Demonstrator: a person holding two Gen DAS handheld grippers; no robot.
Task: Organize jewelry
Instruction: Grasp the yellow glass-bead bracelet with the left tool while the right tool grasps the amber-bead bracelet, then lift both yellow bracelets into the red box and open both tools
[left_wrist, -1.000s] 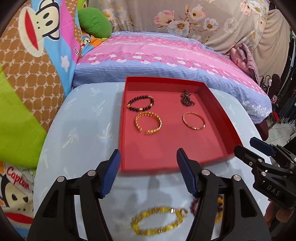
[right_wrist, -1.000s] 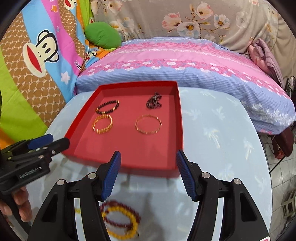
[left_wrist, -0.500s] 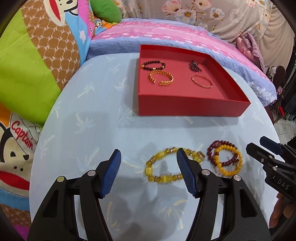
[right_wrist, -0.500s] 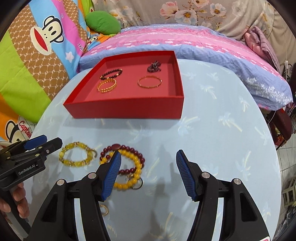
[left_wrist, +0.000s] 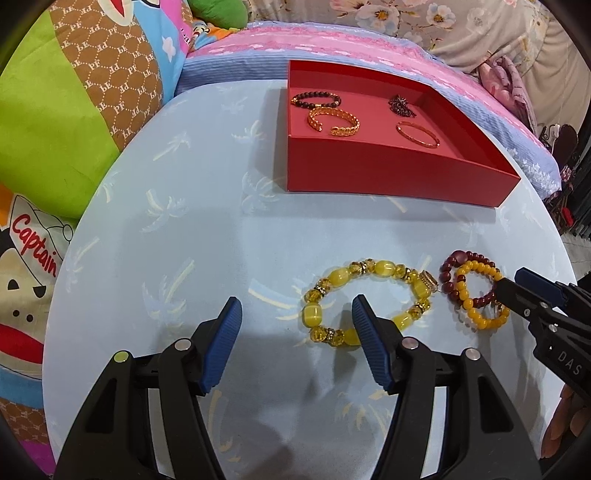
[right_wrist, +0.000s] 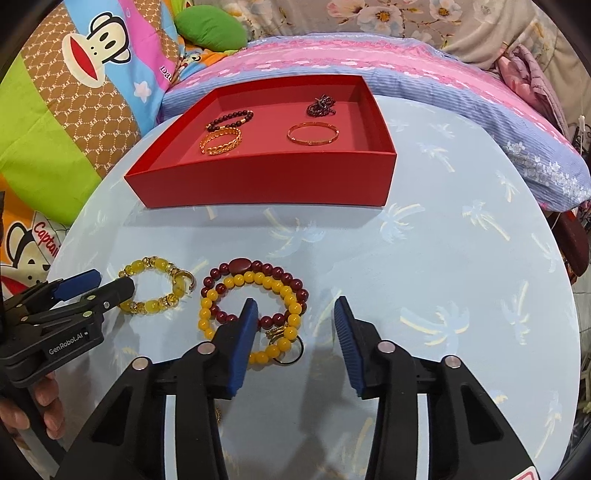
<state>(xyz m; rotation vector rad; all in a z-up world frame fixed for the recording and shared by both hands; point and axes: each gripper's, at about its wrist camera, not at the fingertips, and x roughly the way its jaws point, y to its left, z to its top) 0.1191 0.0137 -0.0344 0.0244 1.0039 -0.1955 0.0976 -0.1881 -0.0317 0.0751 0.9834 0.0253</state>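
Observation:
A red tray (left_wrist: 388, 175) (right_wrist: 266, 184) at the table's far side holds a dark bead bracelet (left_wrist: 316, 99), a gold cuff (left_wrist: 334, 122), a thin gold bangle (left_wrist: 417, 134) and a dark chain (left_wrist: 402, 105). On the table lie a yellow glass-bead bracelet (left_wrist: 369, 301) (right_wrist: 155, 284), and a dark red bead bracelet (right_wrist: 255, 291) overlapping an orange bead bracelet (right_wrist: 251, 314) (left_wrist: 480, 295). My left gripper (left_wrist: 295, 328) is open, its right finger inside the yellow bracelet's loop. My right gripper (right_wrist: 295, 325) is open, its left finger over the red and orange bracelets.
The round table (left_wrist: 207, 229) has a pale blue palm-print cloth. A pink and blue pillow (right_wrist: 406, 70) and cartoon cushions (left_wrist: 74, 110) lie behind and left. A small ring (right_wrist: 291, 350) lies by the orange bracelet.
Both grippers have pulled back from the tray and dropped low over the loose bracelets at the table's near side. Both stay open.

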